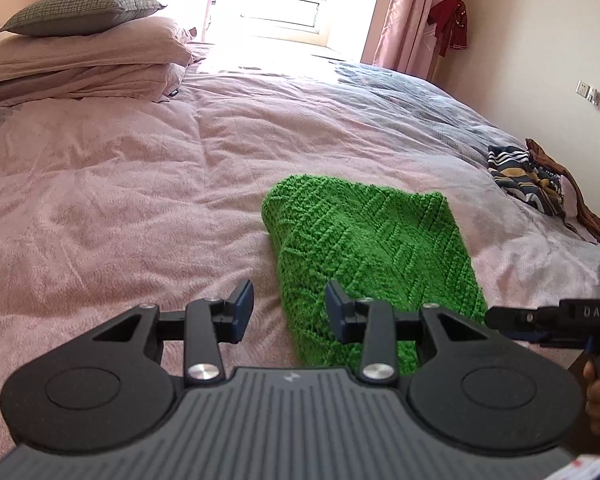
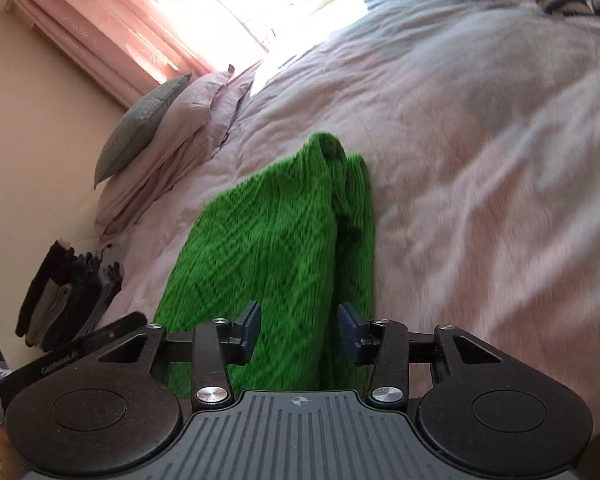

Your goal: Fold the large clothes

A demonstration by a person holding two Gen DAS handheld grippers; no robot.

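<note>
A green knitted sweater (image 1: 372, 252) lies folded into a thick rectangle on the pink bed cover (image 1: 140, 200). My left gripper (image 1: 289, 312) hovers open at the sweater's near left edge, with nothing between its fingers. The other gripper's body (image 1: 556, 320) shows at the right edge of the left wrist view, with a hand below it. In the tilted right wrist view the sweater (image 2: 268, 240) shows its layered folded edge. My right gripper (image 2: 299, 334) is open just above the sweater's near end; nothing is clamped.
Pink pillows and a grey cushion (image 1: 80, 12) are stacked at the bed's head. A striped patterned garment (image 1: 526, 178) lies at the bed's right edge. Dark folded clothes (image 2: 68, 292) sit beside the bed. Pink curtains frame a bright window (image 1: 288, 0).
</note>
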